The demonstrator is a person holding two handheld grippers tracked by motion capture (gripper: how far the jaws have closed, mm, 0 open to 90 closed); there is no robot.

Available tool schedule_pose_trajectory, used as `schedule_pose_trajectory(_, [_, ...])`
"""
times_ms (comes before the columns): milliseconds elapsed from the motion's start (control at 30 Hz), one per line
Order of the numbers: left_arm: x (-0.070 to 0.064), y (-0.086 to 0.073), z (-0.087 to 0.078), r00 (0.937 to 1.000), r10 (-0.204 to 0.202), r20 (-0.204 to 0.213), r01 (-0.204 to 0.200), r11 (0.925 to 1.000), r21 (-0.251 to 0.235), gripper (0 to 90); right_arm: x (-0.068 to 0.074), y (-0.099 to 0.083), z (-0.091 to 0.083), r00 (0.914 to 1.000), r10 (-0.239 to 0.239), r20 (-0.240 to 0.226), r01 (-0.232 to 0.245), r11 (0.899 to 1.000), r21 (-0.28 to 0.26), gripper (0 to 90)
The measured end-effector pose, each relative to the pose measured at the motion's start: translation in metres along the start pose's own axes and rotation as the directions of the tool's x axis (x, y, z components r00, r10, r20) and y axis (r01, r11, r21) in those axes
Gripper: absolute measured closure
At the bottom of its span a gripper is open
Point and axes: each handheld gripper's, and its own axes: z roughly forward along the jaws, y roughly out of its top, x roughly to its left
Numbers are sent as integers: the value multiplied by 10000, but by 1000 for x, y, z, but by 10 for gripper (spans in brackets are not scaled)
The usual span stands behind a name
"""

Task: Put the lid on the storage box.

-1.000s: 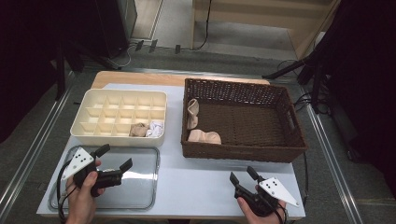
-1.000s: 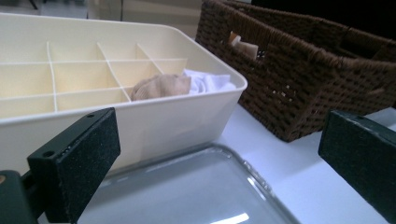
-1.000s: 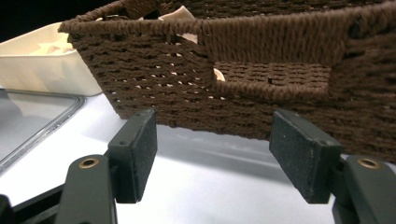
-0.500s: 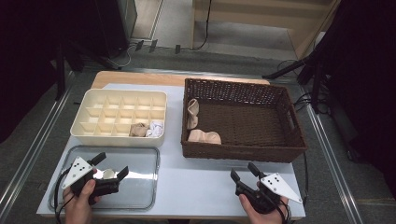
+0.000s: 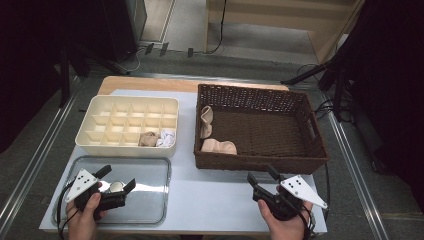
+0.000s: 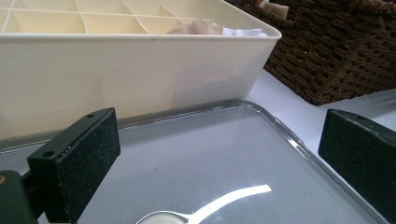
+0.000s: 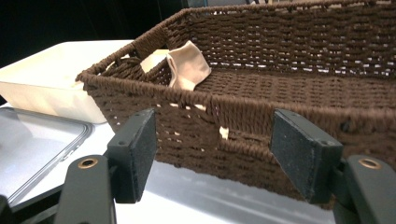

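Left gripper (image 5: 119,186): held in the person's left hand (image 5: 82,220) over the clear tray, jaws released with a wide gap and nothing between them.
Clear tray (image 5: 150,170): lies on the near left part of the desk (image 5: 215,195), just in front of the cream divider box; in the left gripper view its glossy floor (image 6: 210,158) runs between the two black jaws.
Small round object (image 5: 117,187): pale and shiny, it sits on the tray right at the left jaws; what it is cannot be told.
Right gripper (image 5: 262,176): held in the right hand (image 5: 280,225) at the near right of the desk, jaws released and empty, pointing at the front wall of the wicker basket.
Wicker basket (image 5: 260,162): dark brown, right of the divider box, standing on the desk.
Beige cloth pieces: one (image 5: 206,121) leans against the basket's left wall, another (image 5: 218,146) lies on its floor near the front left corner.
Cream divider box (image 5: 125,148): many compartments; a tan bundle (image 5: 147,139) and a white bundle (image 5: 167,137) sit side by side in its front row, at the right end.
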Motion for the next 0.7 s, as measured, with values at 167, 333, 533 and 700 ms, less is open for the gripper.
schedule_pose_trajectory(167, [2,0,-1,10000,-11,-95,11,10000,-7,0,2,9,5,9999,-107,-14,107,9999,2,332])
schedule_pose_trajectory(333, [5,1,-3,9994,-185,-288,181,9997,-132,0,3,17,11,9998,-210,16,210,9997,100,348])
schedule_pose_trajectory(533, [7,1,-4,9992,-213,-329,208,9997,-146,0,5,26,21,9993,-384,-36,385,9992,97,388])
schedule_pose_trajectory(700, [7,0,-3,9993,-206,-304,204,9998,-69,0,7,32,30,9989,-373,-282,377,9992,142,441])
